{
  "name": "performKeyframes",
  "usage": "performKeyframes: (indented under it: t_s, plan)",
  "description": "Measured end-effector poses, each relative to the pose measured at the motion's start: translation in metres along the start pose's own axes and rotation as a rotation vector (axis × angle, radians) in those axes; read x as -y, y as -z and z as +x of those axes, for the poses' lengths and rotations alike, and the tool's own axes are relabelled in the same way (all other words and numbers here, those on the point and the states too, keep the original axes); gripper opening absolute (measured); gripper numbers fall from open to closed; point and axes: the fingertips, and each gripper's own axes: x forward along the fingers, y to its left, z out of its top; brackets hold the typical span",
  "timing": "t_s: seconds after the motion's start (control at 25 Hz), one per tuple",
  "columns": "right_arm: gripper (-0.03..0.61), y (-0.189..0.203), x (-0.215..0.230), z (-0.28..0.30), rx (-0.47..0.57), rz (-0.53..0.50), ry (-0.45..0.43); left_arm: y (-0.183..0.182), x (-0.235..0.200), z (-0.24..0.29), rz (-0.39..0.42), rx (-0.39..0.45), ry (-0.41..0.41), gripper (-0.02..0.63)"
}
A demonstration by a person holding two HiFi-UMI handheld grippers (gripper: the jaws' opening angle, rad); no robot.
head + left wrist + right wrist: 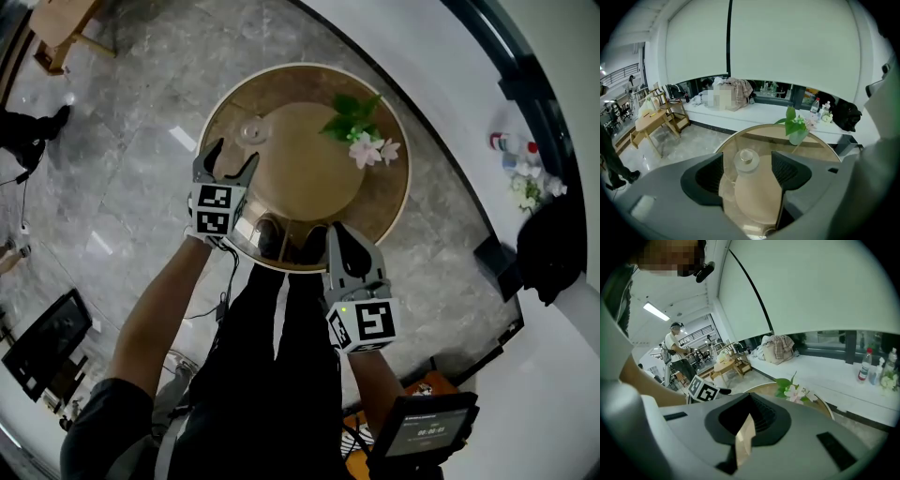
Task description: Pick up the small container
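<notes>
The small container (253,131) is a clear glass jar with a round lid, standing on the far left part of the round glass table (389,211). My left gripper (236,155) is open, and its tips stop just short of the jar. In the left gripper view the small container (746,161) shows in the gap between the two dark fingers (707,178), and I cannot tell whether they touch it. My right gripper (336,232) hovers at the table's near edge with its jaws together and nothing in them; the right gripper view shows only a thin sliver between them.
A vase of green leaves and pink flowers (361,136) stands on the table's far right side. A white ledge with bottles (514,150) and a black bag (553,248) curves along the right. A wooden table (61,28) is far left, and a tablet (427,427) sits by my feet.
</notes>
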Motion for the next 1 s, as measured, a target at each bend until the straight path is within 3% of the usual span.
performKeyframes:
  t_s: [0.44, 1.0]
  plan:
    - [-0.005, 0.046, 0.023, 0.008, -0.075, 0.052, 0.026, 0.028, -0.005, 0.077, 0.023, -0.095, 0.021, 0.319]
    - [-0.005, 0.072, 0.032, 0.012, -0.118, 0.087, 0.031, 0.033, 0.000, 0.113, 0.031, -0.136, 0.038, 0.321]
